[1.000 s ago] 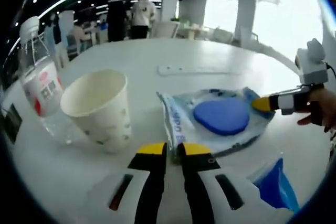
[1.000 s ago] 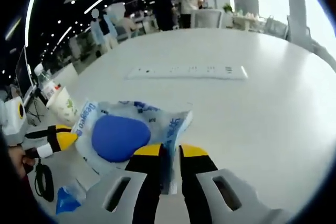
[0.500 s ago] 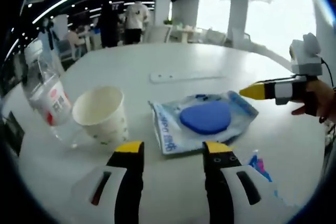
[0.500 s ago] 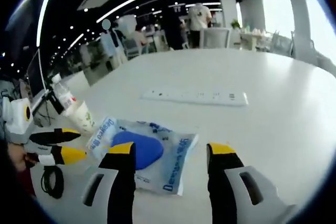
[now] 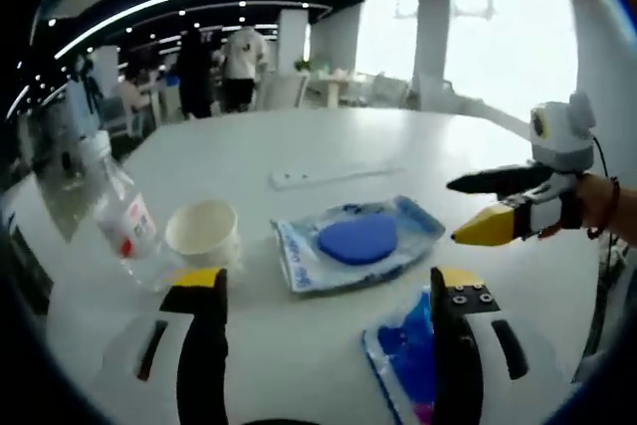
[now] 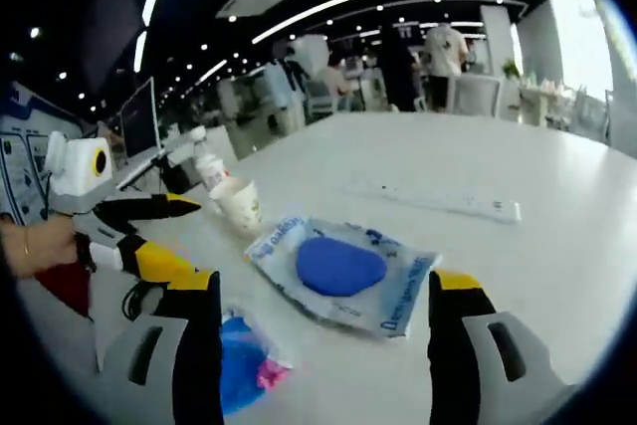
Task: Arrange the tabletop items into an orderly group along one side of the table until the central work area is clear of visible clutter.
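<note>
2 tongs gape wide, gripping nothing; paper cup (image 5: 203,234) looks empty, clear pouch (image 5: 353,242) holds a blue pad.

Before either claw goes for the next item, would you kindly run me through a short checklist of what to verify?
1. Left claw open and empty: ok.
2. Right claw open and empty: ok.
3. Blue-pad packet released, lying flat on the table: ok.
4. Paper cup upright beside the bottle: ok.
5. Small blue packet grouped with the others: not ok, it lies apart, nearest the left claw.
6. Bottle cap tight: cannot tell.
</note>
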